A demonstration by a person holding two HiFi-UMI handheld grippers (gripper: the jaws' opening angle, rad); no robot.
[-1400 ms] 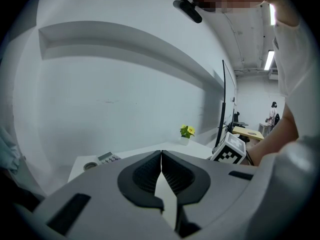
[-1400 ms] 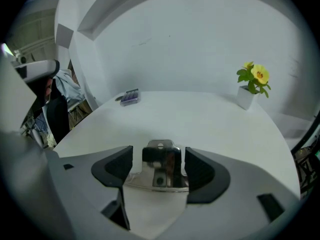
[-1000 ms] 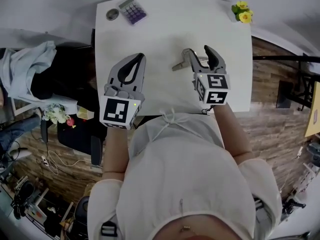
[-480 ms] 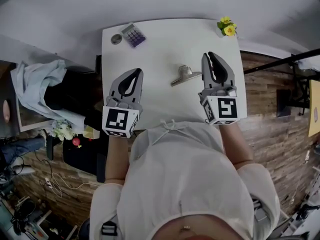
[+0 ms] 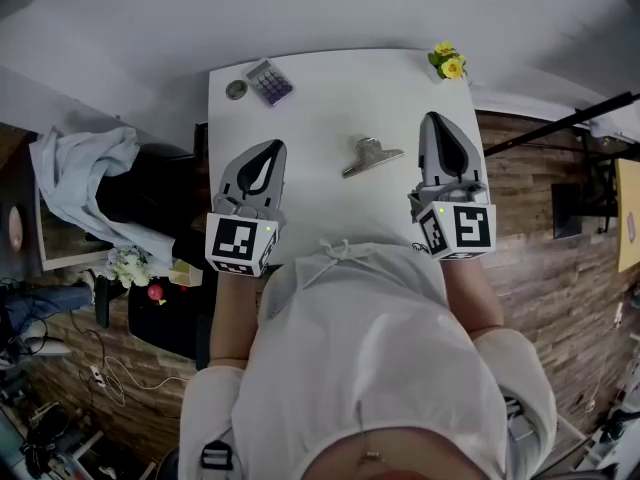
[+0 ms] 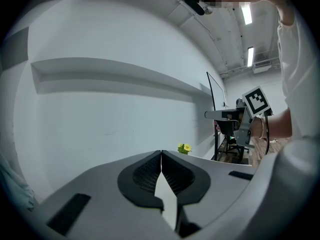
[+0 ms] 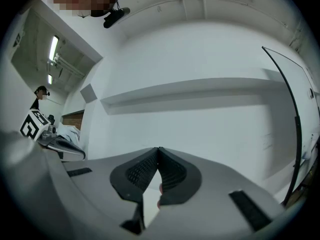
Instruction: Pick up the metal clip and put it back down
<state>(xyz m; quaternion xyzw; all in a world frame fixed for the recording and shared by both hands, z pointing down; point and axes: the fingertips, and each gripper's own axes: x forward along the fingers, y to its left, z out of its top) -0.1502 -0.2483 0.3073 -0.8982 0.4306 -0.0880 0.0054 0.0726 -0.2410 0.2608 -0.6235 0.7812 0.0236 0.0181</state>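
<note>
The metal clip (image 5: 370, 156) lies flat on the white table (image 5: 320, 98), near its middle, with nothing touching it. My right gripper (image 5: 437, 118) hovers to the right of the clip, near the table's right edge, its jaws shut and empty. In the right gripper view its fingertips (image 7: 158, 149) meet with nothing between them. My left gripper (image 5: 268, 146) is over the table's left part, well left of the clip, also shut and empty. Its tips (image 6: 161, 151) touch in the left gripper view. The clip shows in neither gripper view.
A purple calculator (image 5: 269, 81) and a small round metal object (image 5: 236, 90) sit at the table's far left corner. A small pot of yellow flowers (image 5: 447, 64) stands at the far right corner. A dark chair with a light cloth (image 5: 85, 168) is left of the table.
The right gripper, open around the clip a second ago, has pulled away to the right and shut. The clip stays lying on the table. The left gripper has hardly moved.
</note>
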